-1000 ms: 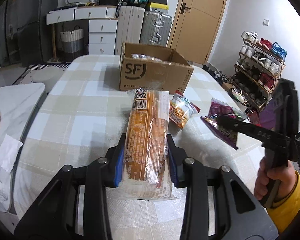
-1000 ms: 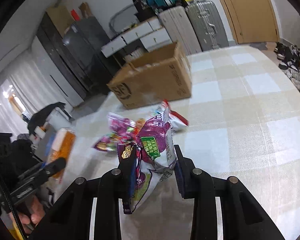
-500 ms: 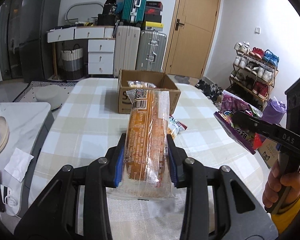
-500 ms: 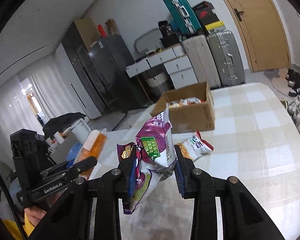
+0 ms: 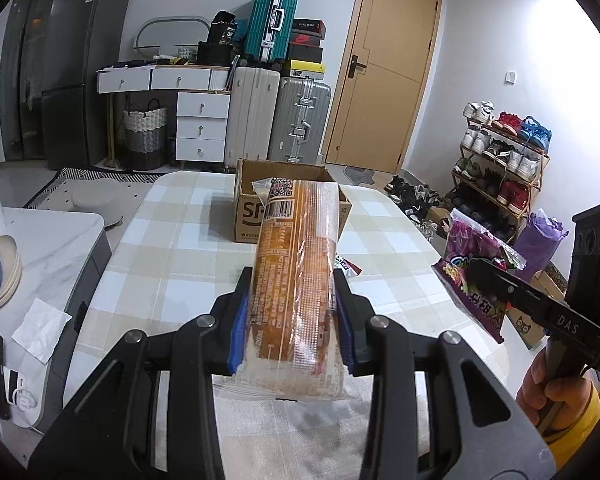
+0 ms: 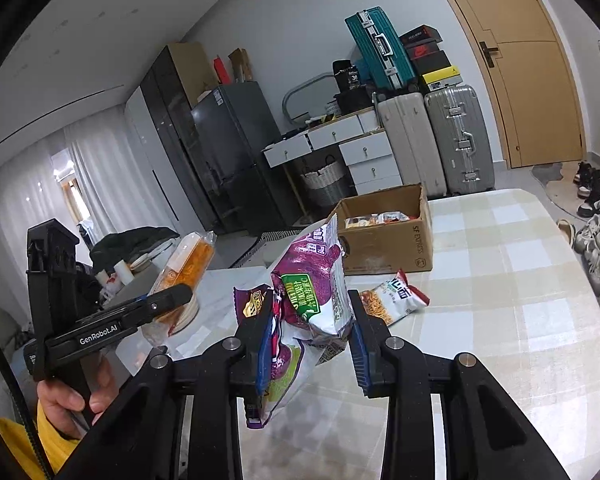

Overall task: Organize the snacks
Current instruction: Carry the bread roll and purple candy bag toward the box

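At the centre of the left wrist view the left gripper (image 5: 292, 316) has its jaws clamped on an orange packet (image 5: 296, 264), raised above the checked table (image 5: 172, 248). The right gripper (image 6: 310, 340) squeezes purple snack bags (image 6: 312, 292) (at least two); behind, mid-frame, sits the cardboard box (image 6: 388, 248), a noodle bag (image 6: 396, 296) lying before it

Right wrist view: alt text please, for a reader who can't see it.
The right gripper holds purple snack bags in its jaws above a checked table. Beyond lie a noodle snack packet and an open cardboard box; at left, the left gripper holds an orange package.
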`<action>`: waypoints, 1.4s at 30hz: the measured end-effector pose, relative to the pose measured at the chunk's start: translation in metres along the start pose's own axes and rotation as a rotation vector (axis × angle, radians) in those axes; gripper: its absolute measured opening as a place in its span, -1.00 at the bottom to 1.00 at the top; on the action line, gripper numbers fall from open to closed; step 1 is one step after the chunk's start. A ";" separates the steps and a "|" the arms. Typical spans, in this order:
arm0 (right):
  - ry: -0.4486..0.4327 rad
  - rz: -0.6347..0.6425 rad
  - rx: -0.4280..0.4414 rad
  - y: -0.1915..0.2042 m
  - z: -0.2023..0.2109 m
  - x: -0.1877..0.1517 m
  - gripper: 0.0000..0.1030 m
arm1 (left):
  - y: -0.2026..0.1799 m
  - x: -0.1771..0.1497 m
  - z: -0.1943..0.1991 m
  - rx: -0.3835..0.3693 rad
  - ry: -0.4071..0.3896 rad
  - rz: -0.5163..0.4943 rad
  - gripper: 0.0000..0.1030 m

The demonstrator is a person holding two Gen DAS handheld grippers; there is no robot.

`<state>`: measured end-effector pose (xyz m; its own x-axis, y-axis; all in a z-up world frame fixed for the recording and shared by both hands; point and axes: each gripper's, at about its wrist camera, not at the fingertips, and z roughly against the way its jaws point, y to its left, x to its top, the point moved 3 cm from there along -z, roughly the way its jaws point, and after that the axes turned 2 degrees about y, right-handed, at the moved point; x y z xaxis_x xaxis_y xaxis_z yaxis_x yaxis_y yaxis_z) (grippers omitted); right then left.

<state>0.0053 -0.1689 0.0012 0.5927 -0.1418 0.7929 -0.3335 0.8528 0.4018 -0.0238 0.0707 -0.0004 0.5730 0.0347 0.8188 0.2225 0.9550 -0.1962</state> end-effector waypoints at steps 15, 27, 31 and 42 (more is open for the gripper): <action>0.000 -0.006 0.013 -0.007 -0.010 0.002 -0.37 | 0.003 0.014 -0.020 0.009 0.028 0.002 -0.36; -0.050 0.081 0.003 -0.003 -0.028 0.064 -0.37 | 0.007 0.062 -0.058 -0.034 0.026 -0.025 -0.36; -0.051 0.111 -0.015 -0.003 -0.043 0.094 -0.37 | 0.007 0.093 -0.072 -0.070 0.012 -0.006 -0.36; -0.030 0.125 -0.045 -0.027 -0.115 0.174 -0.37 | -0.005 0.184 -0.141 -0.043 0.030 -0.040 -0.36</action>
<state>0.2017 -0.1590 0.0756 0.5265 -0.0476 0.8489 -0.3697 0.8863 0.2790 0.1919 0.0305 0.0747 0.5863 -0.0130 0.8100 0.2792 0.9418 -0.1870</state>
